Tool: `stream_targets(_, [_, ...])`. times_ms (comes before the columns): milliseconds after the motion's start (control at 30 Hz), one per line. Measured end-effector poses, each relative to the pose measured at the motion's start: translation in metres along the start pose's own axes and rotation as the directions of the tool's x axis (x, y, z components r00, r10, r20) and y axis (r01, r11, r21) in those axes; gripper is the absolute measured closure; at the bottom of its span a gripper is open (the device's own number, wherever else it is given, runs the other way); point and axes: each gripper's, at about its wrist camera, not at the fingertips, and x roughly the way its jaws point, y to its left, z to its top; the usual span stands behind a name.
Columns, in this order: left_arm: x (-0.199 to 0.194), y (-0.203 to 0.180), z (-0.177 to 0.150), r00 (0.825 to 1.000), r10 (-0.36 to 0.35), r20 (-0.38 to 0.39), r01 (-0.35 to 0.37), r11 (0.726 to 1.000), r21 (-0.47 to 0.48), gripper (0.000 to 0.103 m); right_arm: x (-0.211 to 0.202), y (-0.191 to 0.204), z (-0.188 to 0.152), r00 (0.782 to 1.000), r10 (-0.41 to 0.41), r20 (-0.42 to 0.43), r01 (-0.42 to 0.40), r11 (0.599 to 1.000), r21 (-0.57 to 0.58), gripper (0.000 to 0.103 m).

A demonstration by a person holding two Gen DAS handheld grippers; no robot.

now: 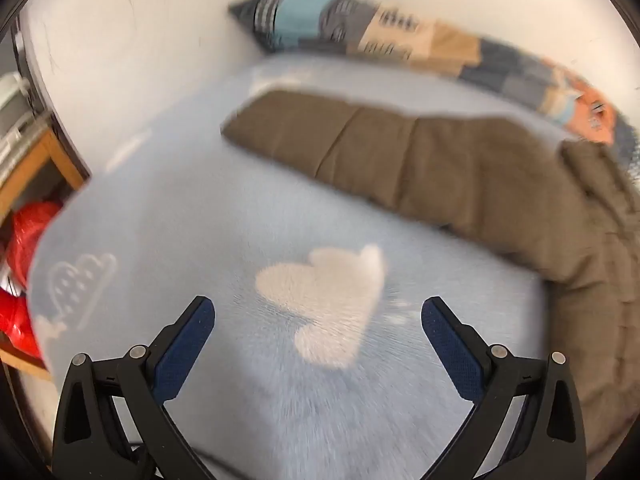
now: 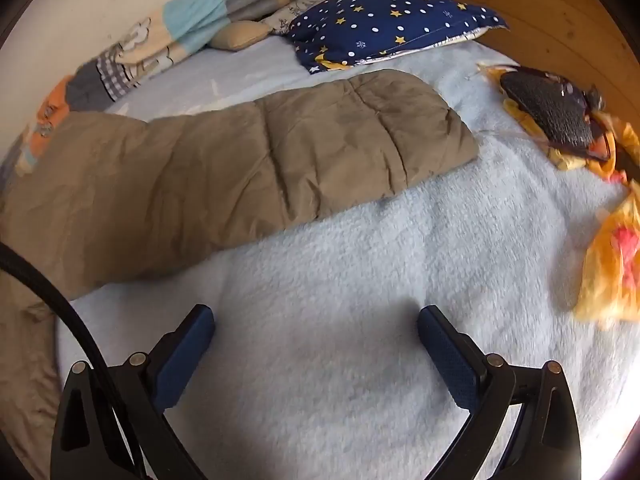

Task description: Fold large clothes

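Observation:
A brown quilted jacket lies spread on a bed with a light blue fleece blanket. In the left wrist view one sleeve reaches left across the bed's far side and the body runs down the right edge. My left gripper is open and empty above the blanket, short of the jacket. In the right wrist view the other sleeve stretches to the right across the blanket. My right gripper is open and empty above bare blanket, below that sleeve.
A long patchwork cushion lies along the white wall. A navy star pillow sits at the head by a wooden headboard. Yellow and orange toys and a dark object lie at right. A wooden shelf with a red item stands left.

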Motion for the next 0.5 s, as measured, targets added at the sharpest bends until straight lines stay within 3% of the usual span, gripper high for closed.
stream_targets(100, [-0.05,-0.001,-0.007,0.996,-0.027,0.081,0.027,1.0,-0.003,0.0,-0.026,-0.015,-0.013,0.998,0.07,-0.001,-0.07,0.994,0.089,0.001])
stream_targets(267, [-0.116,-0.012,-0.013,0.984,-0.05,0.171,0.051,0.999,-0.004,0.0,-0.106,-0.038,-0.03,0.985,0.1,0.142,-0.117,0.985,0.123,0.001])
stream_targets(400, [-0.157,-0.019,-0.029,0.973,-0.076,0.216,0.082,0.997,-0.015,0.0,-0.184,-0.051,-0.046,0.958,0.13,0.255,-0.168,0.977,0.131,0.001])
stream_targets(500, [-0.185,-0.031,-0.045,0.966,-0.09,0.244,0.093,0.996,0.0,0.0,-0.235,-0.043,-0.051,0.93,0.15,0.336,-0.185,0.98,0.073,0.001])
